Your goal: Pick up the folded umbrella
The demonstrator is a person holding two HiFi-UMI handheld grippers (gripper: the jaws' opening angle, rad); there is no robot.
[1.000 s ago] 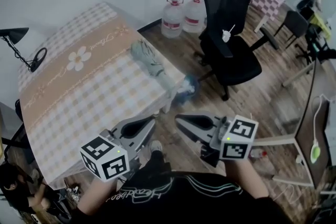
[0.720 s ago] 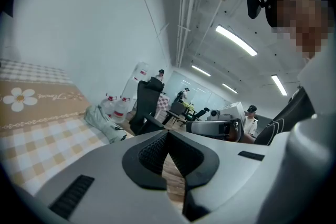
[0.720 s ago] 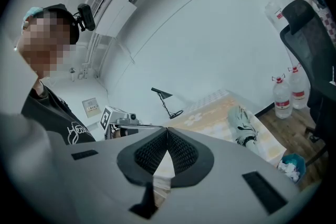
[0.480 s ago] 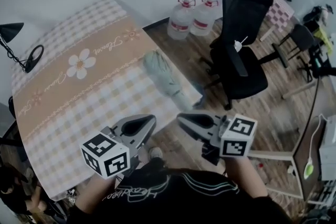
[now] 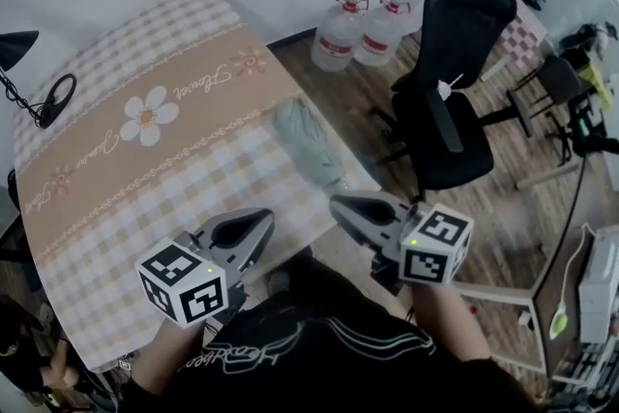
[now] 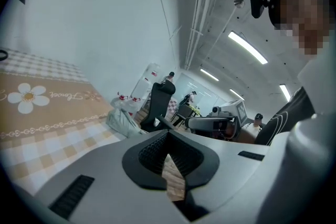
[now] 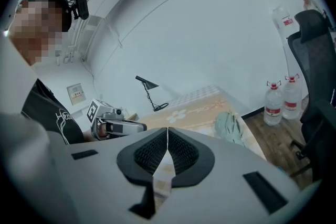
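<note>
The folded umbrella (image 5: 308, 146) lies on the table (image 5: 126, 184), close along the edge that faces the office chair (image 5: 455, 97). Its near end points toward the table's corner, and nothing touches it.

Both my tongs hover short of it, over the near side of the table. The left gripper (image 5: 253, 225) is clenched with nothing between its jaws. The right gripper (image 5: 350, 208) is the same, shut tight and empty, and it sits closer to the umbrella.

My main worry is that edge. If I come in with the jaws shut, I'd shove the umbrella rather than grasp it, and a push toward the chair could send it off the table to the floor.

The cover also looks soft and loose. If I pinch only a fold of fabric, I judge the body could sag or slip out as I lift.

Approaching too low could also snag the tablecloth and drag it along.
</note>
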